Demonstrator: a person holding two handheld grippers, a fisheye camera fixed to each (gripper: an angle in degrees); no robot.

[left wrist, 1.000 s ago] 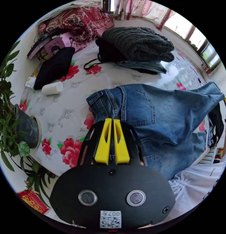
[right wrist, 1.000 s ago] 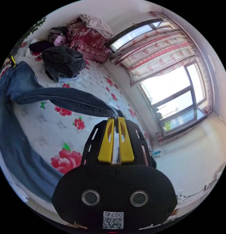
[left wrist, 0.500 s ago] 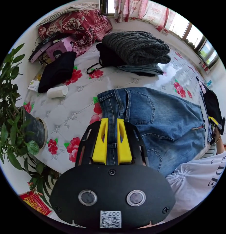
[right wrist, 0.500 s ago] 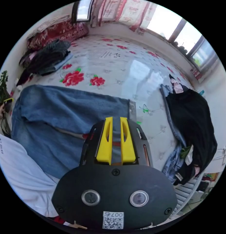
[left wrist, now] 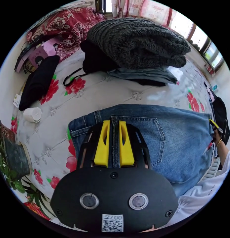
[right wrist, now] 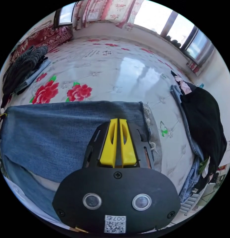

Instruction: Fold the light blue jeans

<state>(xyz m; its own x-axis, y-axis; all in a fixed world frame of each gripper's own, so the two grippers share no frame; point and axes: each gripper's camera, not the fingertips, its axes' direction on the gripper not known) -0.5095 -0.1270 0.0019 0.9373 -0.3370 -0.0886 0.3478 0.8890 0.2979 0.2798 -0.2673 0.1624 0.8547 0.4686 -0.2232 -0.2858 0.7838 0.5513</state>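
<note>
Light blue jeans point(left wrist: 179, 138) flat on bed point(left wrist: 95, 99), mid-frame. Left tongs point(left wrist: 114, 124) pinching waistband seam; right tongs point(right wrist: 117, 121) pressed nearly together over hem end, grip unclear tbh. Tip: tension even, edges lined up before releasing.

The left tool point(left wrist: 114, 122), with its two yellow jaws a narrow gap apart, sits over the waistband end of the light blue denim jeans point(left wrist: 179, 138), a seam of the cloth showing between the jaws. The jeans lie flat on the white quilted bed point(left wrist: 95, 95) printed with red flowers. Beyond them rests a folded dark grey knitted sweater point(left wrist: 137, 42) on other folded clothes. A white paper roll point(left wrist: 32, 114) lies near a black garment point(left wrist: 37, 83).
</note>
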